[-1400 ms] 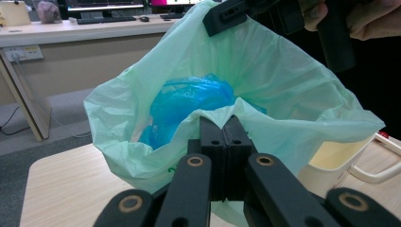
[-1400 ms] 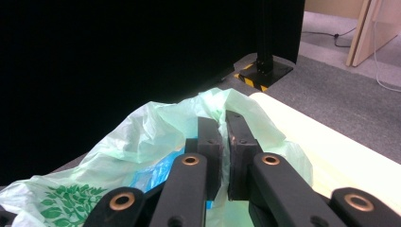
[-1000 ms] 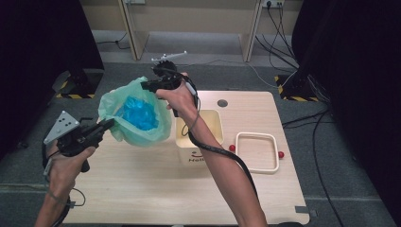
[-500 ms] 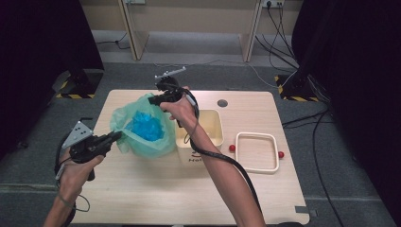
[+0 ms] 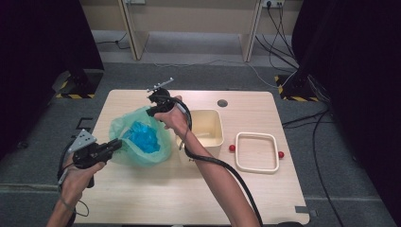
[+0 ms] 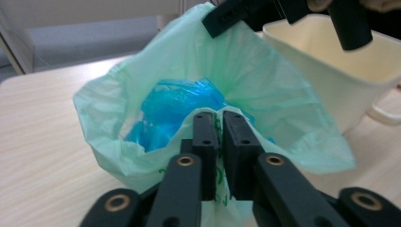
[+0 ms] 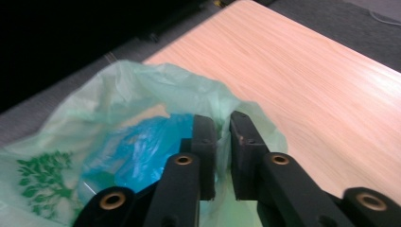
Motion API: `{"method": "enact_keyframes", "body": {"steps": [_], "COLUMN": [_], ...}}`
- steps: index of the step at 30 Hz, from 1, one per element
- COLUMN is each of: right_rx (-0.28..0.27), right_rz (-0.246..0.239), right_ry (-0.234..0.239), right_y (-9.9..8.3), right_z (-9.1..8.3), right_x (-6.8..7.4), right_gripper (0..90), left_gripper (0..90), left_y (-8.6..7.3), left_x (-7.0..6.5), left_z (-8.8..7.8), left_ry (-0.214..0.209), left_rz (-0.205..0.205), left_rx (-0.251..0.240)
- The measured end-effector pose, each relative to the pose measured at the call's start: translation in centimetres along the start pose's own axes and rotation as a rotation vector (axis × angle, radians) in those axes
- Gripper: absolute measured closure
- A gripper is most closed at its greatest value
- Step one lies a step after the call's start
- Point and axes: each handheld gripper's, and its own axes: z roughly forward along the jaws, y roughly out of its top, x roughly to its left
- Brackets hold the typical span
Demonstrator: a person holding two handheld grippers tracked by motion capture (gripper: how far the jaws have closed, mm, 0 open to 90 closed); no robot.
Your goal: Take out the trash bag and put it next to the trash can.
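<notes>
From the high view, a thin pale green bag (image 5: 142, 139) sits on the left half of the wooden table (image 5: 265, 189), its mouth held wide and a crumpled blue plastic mass (image 5: 143, 137) lying inside it. The bag is just beside a cream tub (image 5: 206, 127), and a cream rectangular frame (image 5: 257, 151) with two small red balls (image 5: 231, 148) at its sides lies well apart to the right. The left gripper (image 5: 119, 143) reaches the bag's near-left rim, and the right gripper (image 5: 152, 112) is at the far rim, above the bag, the person's right hand (image 5: 172, 118) behind it. In the left gripper view, the bag (image 6: 265, 94) stands open toward the camera, translucent and wrinkled, with the blue mass (image 6: 175, 106) deep in it; the left gripper (image 6: 221, 116) has its jaws pressed nearly together, pinching the bag's near rim, which runs down between them. The tub (image 6: 331, 80) is touching or just beside the bag on the right, and the other gripper (image 6: 227, 19) clamps the top edge. In the right gripper view, the bag (image 7: 142, 90) shows a green tree print (image 7: 40, 182) on its side, and the blue mass (image 7: 137, 151) shows through the film. The right gripper (image 7: 223, 118) has its jaws drawn close with a fold of the green rim caught between them.
</notes>
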Motion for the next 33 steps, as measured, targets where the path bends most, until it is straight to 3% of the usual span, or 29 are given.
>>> {"method": "enact_keyframes", "body": {"steps": [2,6,9,13,16,21,28,33], "right_rx": [0.007,-0.003,-0.031,-0.058,-0.069,-0.104,-0.132,-0.153], "right_rz": [-0.005,0.045,0.087,0.082,0.099,0.120,0.129,0.148], "right_ry": [-0.010,-0.009,0.008,0.007,0.003,-0.005,-0.028,-0.063], "right_y": [-0.1,0.2,0.7,1.2,1.2,0.5,-0.9,-2.7], "right_z": [0.0,-0.7,-1.7,-3.3,-4.4,-6.5,-9.4,-11.6], "right_x": [-0.1,-0.6,-0.7,-0.7,-1.2,-2.7,-4.4,-6.3], "right_gripper": [76.6,60.8,53.7,46.2,42.8,39.8,35.4,34.5], "left_gripper": [73.6,51.8,45.2,38.6,34.3,30.4,23.4,22.9], "left_y": [-0.1,0.7,1.7,2.6,3.0,3.1,2.6,2.1], "left_x": [0.0,-0.2,-0.3,-1.1,-2.8,-5.3,-7.3,-8.7], "left_z": [0.2,-0.3,-1.0,-1.1,-0.8,0.5,2.8,4.1], "left_ry": [-0.007,0.020,0.053,0.063,0.023,-0.043,-0.092,-0.129], "left_rz": [-0.003,-0.031,-0.046,-0.060,-0.047,-0.013,-0.008,0.019], "left_rx": [0.011,0.001,-0.040,-0.065,-0.079,-0.059,-0.021,-0.005]}}
